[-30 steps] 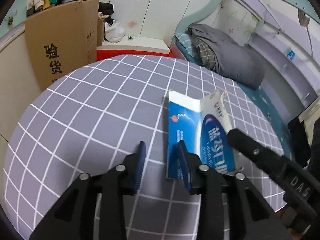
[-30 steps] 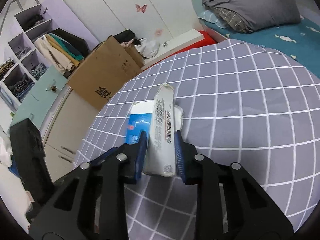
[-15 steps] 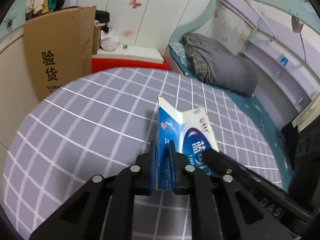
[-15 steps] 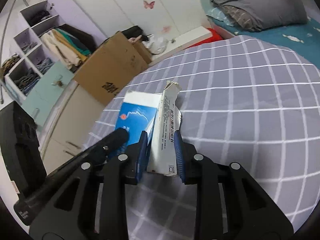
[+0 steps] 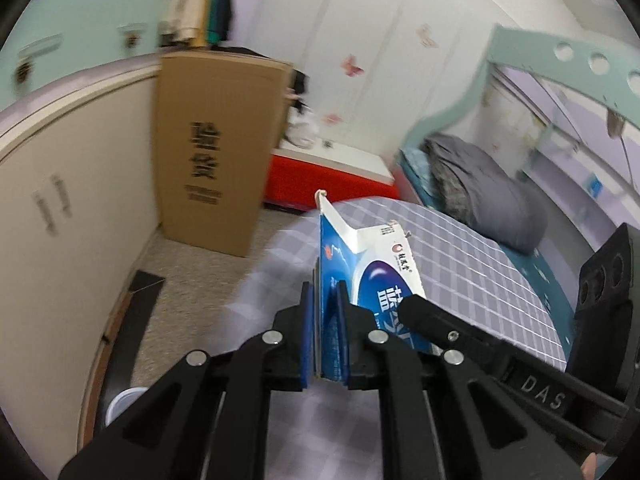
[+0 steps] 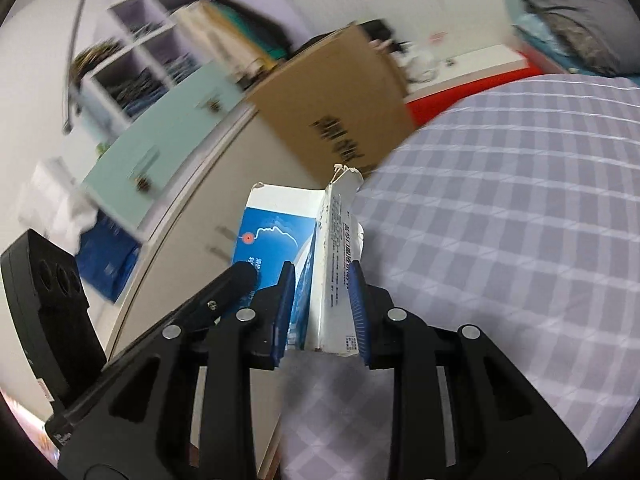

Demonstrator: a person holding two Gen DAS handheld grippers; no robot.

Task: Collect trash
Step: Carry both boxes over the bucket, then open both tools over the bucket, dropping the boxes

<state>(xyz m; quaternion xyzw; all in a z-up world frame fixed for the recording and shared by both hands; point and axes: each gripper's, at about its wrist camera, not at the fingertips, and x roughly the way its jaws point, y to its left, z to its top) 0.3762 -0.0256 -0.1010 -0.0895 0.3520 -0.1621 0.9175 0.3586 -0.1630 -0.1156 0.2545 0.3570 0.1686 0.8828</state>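
Carton gripped from both sides, clear of the bed.
Left gripper pinches its thin blue flap; right gripper clamps the white side panel; the long axis runs forward along both sets of fingers.

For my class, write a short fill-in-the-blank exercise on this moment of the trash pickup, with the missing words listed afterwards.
1. The left gripper and the right gripper both clamp the same flattened ____ and white carton.
2. The tall cardboard box stands on the ____.
3. The bedspread has a ____ pattern.
4. The pink wall stickers are shaped like ____.

Missing words: blue; floor; checked; butterflies
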